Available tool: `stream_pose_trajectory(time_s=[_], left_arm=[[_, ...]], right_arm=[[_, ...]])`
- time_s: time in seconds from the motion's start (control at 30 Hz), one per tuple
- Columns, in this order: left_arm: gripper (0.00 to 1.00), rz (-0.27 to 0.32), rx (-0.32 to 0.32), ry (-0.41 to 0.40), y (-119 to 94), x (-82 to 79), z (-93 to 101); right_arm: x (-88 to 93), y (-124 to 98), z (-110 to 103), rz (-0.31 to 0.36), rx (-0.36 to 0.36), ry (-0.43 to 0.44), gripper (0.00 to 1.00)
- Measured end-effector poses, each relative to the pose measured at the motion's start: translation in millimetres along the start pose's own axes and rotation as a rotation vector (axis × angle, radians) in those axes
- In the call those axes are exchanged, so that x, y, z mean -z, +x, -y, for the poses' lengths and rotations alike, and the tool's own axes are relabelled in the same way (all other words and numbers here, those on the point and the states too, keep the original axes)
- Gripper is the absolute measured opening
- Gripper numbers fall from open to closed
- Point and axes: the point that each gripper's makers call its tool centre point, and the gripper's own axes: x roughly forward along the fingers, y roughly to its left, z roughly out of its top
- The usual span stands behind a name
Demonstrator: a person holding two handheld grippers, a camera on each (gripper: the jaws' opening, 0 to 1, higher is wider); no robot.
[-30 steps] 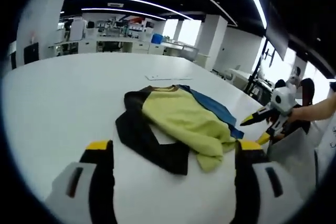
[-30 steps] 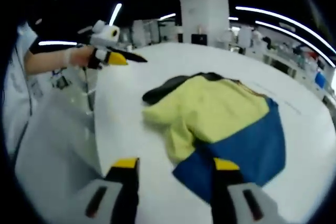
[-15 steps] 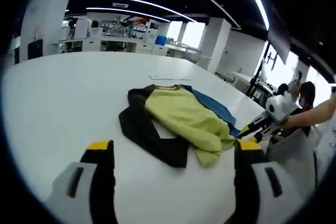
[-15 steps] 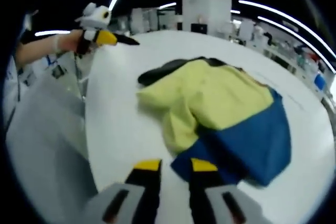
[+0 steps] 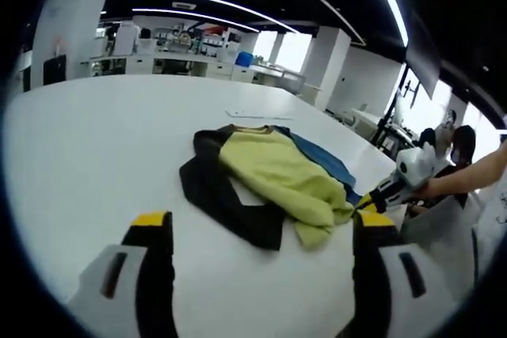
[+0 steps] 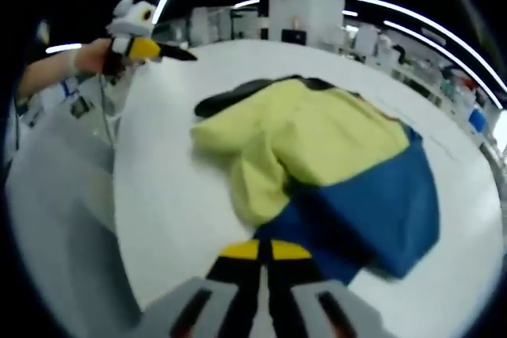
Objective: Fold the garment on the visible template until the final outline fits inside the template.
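A crumpled garment (image 5: 269, 176) of black, yellow and blue panels lies on the white table (image 5: 79, 156). My left gripper (image 5: 261, 223) is held open, its jaws wide apart just short of the black part and touching nothing. The right gripper (image 5: 386, 189), held by a hand, meets the garment's blue corner at the right. In the right gripper view, the garment (image 6: 317, 140) spreads ahead, yellow on the left and blue on the right. My right gripper (image 6: 265, 251) has its jaws pressed together at the near blue edge. The left gripper (image 6: 150, 49) hovers at the upper left.
A thin flat strip (image 5: 257, 115) lies on the table beyond the garment. The table's edge (image 6: 119, 195) runs down the left of the right gripper view, with the person's white clothing (image 6: 47, 195) beside it. Office desks and a pillar (image 5: 337, 73) stand far behind.
The right gripper's jaws went from wide apart to closed at the garment's blue edge, and it moved in closer. The left gripper stayed open and nearly still.
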Motion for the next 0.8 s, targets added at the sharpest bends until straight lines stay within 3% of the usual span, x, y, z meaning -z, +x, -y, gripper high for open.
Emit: stream_pose_trajectory(time_s=[0.17,0.4,0.57,0.8], left_arm=[[0.91,-0.001,0.005,0.006,2,-4.3,0.1],[0.90,0.007,0.005,0.011,5,-9.7,-0.3],[0.90,0.007,0.014,0.013,8,-10.5,0.7],[0.89,0.002,0.028,0.016,14,-12.3,1.4]], right_arm=[[-2.2,-3,-2,-0.004,-0.010,0.048,0.00],[-20.2,-35,4,0.075,0.009,0.088,0.00],[-32.9,-68,29,0.165,0.067,0.177,0.00],[-44.4,-115,89,0.308,0.166,0.379,0.00]])
